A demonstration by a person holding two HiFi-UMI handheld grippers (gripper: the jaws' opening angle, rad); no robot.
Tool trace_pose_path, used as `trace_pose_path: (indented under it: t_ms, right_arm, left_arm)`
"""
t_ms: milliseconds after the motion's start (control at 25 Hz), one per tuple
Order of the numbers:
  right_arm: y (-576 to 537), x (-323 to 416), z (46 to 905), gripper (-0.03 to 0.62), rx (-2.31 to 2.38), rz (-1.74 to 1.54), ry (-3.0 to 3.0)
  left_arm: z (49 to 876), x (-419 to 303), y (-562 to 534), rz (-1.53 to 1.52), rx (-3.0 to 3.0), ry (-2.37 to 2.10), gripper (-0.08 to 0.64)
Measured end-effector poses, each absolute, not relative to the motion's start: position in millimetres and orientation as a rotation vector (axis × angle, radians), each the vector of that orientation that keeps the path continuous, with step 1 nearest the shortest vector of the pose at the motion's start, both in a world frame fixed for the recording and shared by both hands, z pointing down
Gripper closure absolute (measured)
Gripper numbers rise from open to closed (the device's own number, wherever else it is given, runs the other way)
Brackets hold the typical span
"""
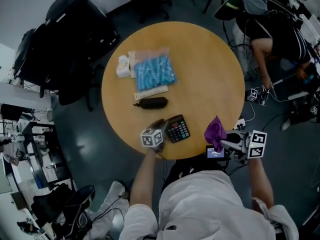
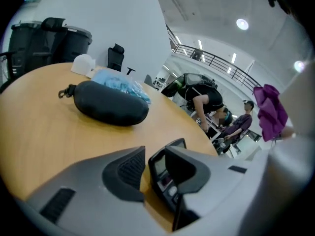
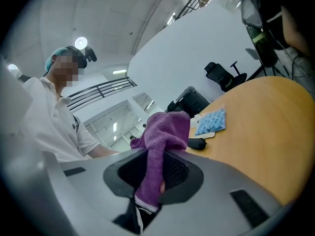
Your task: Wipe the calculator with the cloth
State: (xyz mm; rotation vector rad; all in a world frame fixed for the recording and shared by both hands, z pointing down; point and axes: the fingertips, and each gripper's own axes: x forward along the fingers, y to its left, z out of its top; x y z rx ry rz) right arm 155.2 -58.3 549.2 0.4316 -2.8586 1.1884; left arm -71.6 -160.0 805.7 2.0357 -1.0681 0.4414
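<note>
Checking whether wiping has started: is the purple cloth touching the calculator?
Apart. The head view shows the cloth right of the calculator, with bare tabletop between.

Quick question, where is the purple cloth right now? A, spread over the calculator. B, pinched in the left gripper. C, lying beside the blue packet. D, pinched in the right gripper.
D: the right gripper view shows the purple cloth clamped between the jaws of the right gripper, and the head view shows it held up apart from the calculator.
</note>
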Motion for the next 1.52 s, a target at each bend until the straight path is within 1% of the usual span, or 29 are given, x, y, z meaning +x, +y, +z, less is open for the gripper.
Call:
trace_pose_path:
  t_ms: [160,280,320,360,400,520,680,760,800,880,1000,1200,1280,1520]
  right_arm:
    - [-63.7,159.1,553.8,0.517,0.514,1.162,-2.871]
    - [-79.0,162.6,539.3,0.517,0.733,1.028,-2.838]
    - [-85.2,163.4,533.1,0.517,0.827,0.948,-2.815]
    - [-91.3,163.3,526.8,0.517,0.915,0.858,-2.792]
    - [-96.6,161.4,520.8,0.517,0.985,0.762,-2.773]
    - [-110.3,148.9,505.2,0.517,1.099,0.492,-2.746]
    - [-129.6,129.7,455.7,0.517,1.234,0.277,-2.777]
    - [-133.6,122.2,426.4,0.517,1.327,0.197,-2.786]
    - [-134.4,119.1,418.3,0.517,1.371,0.177,-2.784]
    - [-135.6,112.6,419.5,0.517,1.431,0.191,-2.766]
    - [-130.5,101.1,444.5,0.517,1.45,0.266,-2.722]
    - [-108.6,86.5,472.8,0.517,1.42,0.312,-2.676]
    - [-101.6,81.1,478.8,0.518,1.405,0.318,-2.668]
    - [-93.7,77.0,476.6,0.517,1.385,0.307,-2.667]
  left_arm:
    - [802.2,-83.8,-163.9,0.487,2.009,-1.188,0.446]
    - [762.5,-107.2,-165.3,0.508,2.025,-1.421,0.447]
    - [738.6,-113.7,-165.1,0.509,2.056,-1.525,0.455]
    - [710.7,-117.6,-164.3,0.505,2.099,-1.627,0.512]
    - [680.4,-118.4,-162.7,0.5,2.154,-1.718,0.551]
    - [579.8,-107.8,-151.2,0.439,2.339,-1.918,0.552]
    - [423.2,-90.8,-124.7,0.049,2.442,-2.122,0.552]
    - [373.7,-80.3,-111.3,-0.126,2.486,-2.148,0.552]
    - [364.9,-72.8,-107.3,-0.181,2.508,-2.127,0.552]
    - [378.0,-56.8,-104.5,-0.198,2.52,-2.035,0.553]
    - [410.0,-41.1,-93.6,-0.135,2.479,-1.949,0.554]
    - [418.5,-21.1,-70.9,-0.008,2.561,-1.903,0.554]
    - [423.1,-17.8,-68.3,0.032,2.58,-1.884,0.554]
    - [426.2,-17.3,-70.1,0.003,2.56,-1.872,0.554]
